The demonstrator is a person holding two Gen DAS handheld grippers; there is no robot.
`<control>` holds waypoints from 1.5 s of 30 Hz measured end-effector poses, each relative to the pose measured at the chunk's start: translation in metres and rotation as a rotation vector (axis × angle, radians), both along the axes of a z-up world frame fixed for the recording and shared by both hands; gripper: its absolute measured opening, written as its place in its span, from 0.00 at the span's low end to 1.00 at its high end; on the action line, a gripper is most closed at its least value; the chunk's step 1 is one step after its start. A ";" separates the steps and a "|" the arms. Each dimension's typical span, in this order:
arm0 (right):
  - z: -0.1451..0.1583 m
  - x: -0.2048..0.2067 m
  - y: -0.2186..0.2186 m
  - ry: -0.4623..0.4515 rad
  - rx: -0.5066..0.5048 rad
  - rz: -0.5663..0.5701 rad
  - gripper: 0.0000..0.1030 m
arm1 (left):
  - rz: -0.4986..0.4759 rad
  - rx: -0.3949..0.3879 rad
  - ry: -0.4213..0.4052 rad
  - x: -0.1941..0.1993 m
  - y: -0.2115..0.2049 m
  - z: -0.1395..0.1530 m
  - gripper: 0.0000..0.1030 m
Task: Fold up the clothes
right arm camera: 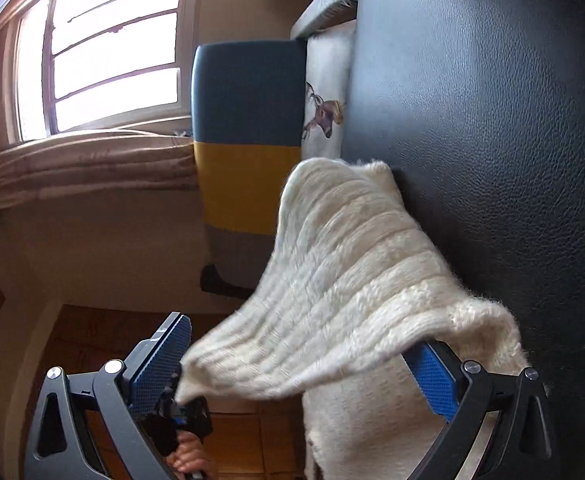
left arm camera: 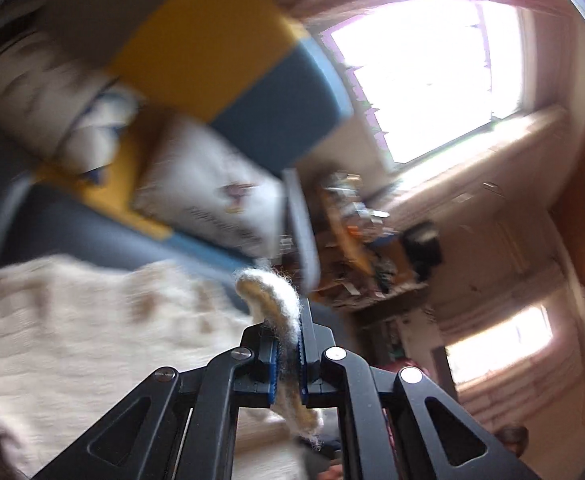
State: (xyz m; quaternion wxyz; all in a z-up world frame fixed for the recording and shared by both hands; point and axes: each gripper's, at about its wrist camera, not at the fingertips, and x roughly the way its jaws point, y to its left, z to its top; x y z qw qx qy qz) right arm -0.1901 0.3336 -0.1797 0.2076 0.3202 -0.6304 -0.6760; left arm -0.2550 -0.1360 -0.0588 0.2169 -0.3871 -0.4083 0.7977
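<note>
left jaws: the left gripper (left arm camera: pixel 290 354) was pinched tight on a fuzzy edge of the cream knit garment (left arm camera: pixel 92 340), a tuft of wool squeezed between the blue pads and curling out past the tips.
right jaws: the right gripper (right arm camera: pixel 292 364) stood wide apart and gripped nothing; the cream knit garment (right arm camera: pixel 352 280) hung draped through the gap and over the right-hand finger, its blue pad partly covered.
key relation: the cloth lay straight ahead of the right jaws and between them, so closing would likely catch a fold rather than a clean edge; the ribbing ran across the jaws while the cloth's length ran forward and away from them.
nearer hand: the left hand's tool already held the cloth; the right was in among it but free.
beyond the tips: past the right jaws the garment's far end rested against the dark leather surface (right arm camera: pixel 492 140), with a blue and yellow cushion (right arm camera: pixel 248 140) further ahead on the open-finger side.
room: judged open toward the left-hand finger of the right gripper, over bare floor (right arm camera: pixel 252 440); the leather surface closed off the other side.
limits: the left view was motion-blurred, so how the cloth's bulk lay beside those jaws could not be told exactly.
risk: the loose knit could snag on the pad ridges.
</note>
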 end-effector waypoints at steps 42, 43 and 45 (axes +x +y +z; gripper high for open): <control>0.019 -0.005 -0.010 0.006 0.268 0.146 1.00 | 0.160 -0.404 -0.168 0.046 -0.055 -0.084 0.11; 0.014 -0.009 -0.013 -0.014 0.271 0.148 1.00 | 0.126 -0.448 -0.180 0.046 -0.044 -0.089 0.11; 0.002 -0.016 -0.019 -0.054 0.275 0.152 1.00 | 0.056 -0.555 -0.248 0.042 -0.024 -0.109 0.11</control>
